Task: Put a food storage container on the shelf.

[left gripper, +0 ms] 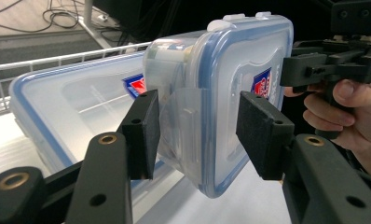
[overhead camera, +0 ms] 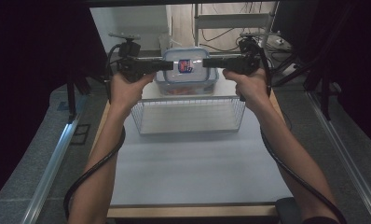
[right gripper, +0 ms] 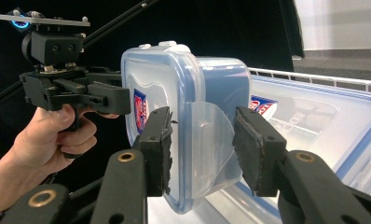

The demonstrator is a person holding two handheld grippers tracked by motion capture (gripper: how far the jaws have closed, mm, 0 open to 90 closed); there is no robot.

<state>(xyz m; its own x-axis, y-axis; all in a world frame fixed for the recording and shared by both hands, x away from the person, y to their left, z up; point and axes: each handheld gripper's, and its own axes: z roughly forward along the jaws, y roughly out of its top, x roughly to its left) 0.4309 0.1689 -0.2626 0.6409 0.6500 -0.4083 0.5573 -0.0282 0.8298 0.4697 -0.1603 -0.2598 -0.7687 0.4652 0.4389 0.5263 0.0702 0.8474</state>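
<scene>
Left claw (overhead camera: 168, 66) and right claw (overhead camera: 206, 62) each clamp one end of the box (overhead camera: 186, 70), held between them above the basket (overhead camera: 188, 114).

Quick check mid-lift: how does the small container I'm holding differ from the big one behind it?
The small container is off the surface, pinched at its end flaps by the left gripper and the right gripper. The big container lies flat, untouched. The big one's lid is far broader than the small one's. Both are clear plastic with a blue-rimmed lid and a red-and-blue label.
</scene>
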